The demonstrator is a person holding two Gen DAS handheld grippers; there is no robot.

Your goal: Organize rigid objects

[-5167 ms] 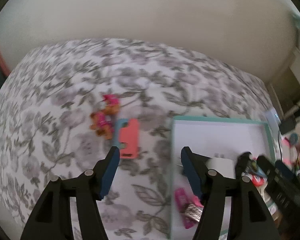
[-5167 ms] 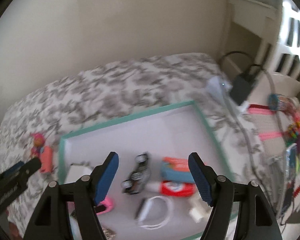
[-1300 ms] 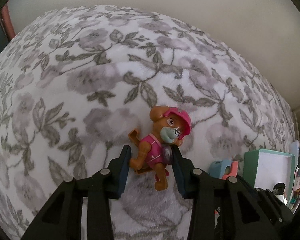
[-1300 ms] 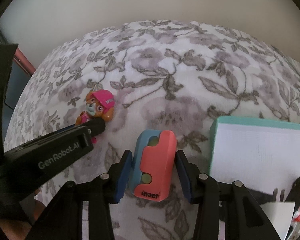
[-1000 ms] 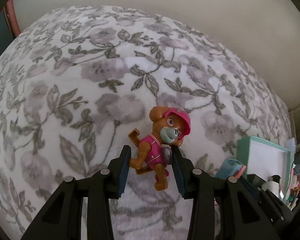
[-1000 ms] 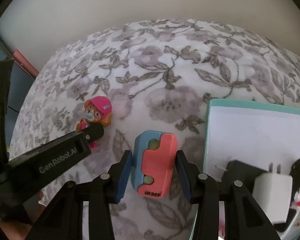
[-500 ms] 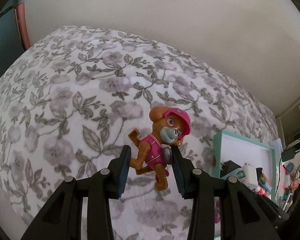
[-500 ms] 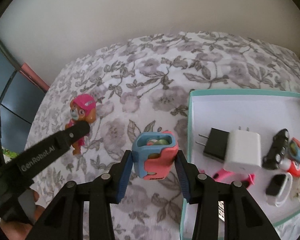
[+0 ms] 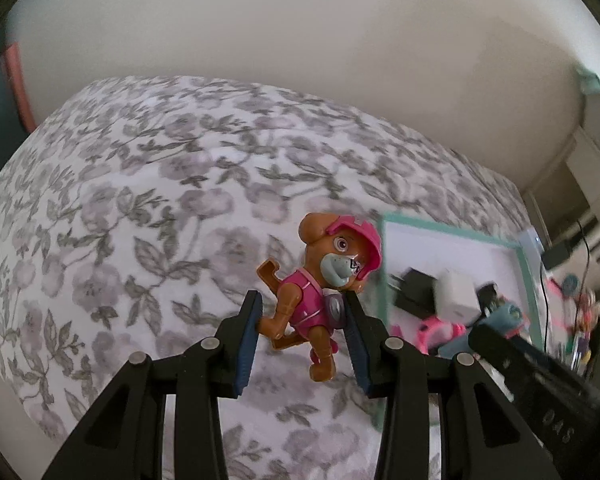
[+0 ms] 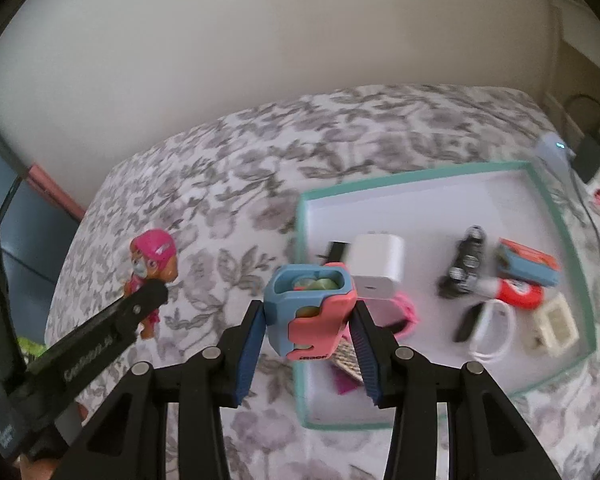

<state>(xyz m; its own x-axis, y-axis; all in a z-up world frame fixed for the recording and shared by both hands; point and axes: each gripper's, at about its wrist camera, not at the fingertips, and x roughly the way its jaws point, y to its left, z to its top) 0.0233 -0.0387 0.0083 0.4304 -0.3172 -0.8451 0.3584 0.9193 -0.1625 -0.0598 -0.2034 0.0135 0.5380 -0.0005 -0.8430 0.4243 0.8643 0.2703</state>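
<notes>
The bed [image 10: 260,152] with its grey floral cover fills most of the room in view, and on its right side sits the teal-rimmed box [image 10: 416,178], open and white inside. Already lying in it are a white charger [image 10: 378,264], a black plug [image 9: 414,294], a small black toy car [image 10: 464,266], an orange-and-blue case [image 10: 528,266] and a coiled white cable [image 10: 494,330], all on the near half.

Both pairs of tongs are loaded and held up off the bed. The right tongs [image 10: 310,320] are clamped on a blue-and-coral plastic holder [image 10: 310,312], hanging just at the box's left rim. The left tongs [image 9: 302,334] are pinched on the 1 pup figure [image 9: 324,280] in its pink helmet, further left, over the bedcover.

My worry is the figure: it looks gripped only across its narrow body, with a leg dangling below, so a quick swing toward the box could twist it loose. The 2 tools are close together too, and I reckon they could knock one another over that crowded near corner
</notes>
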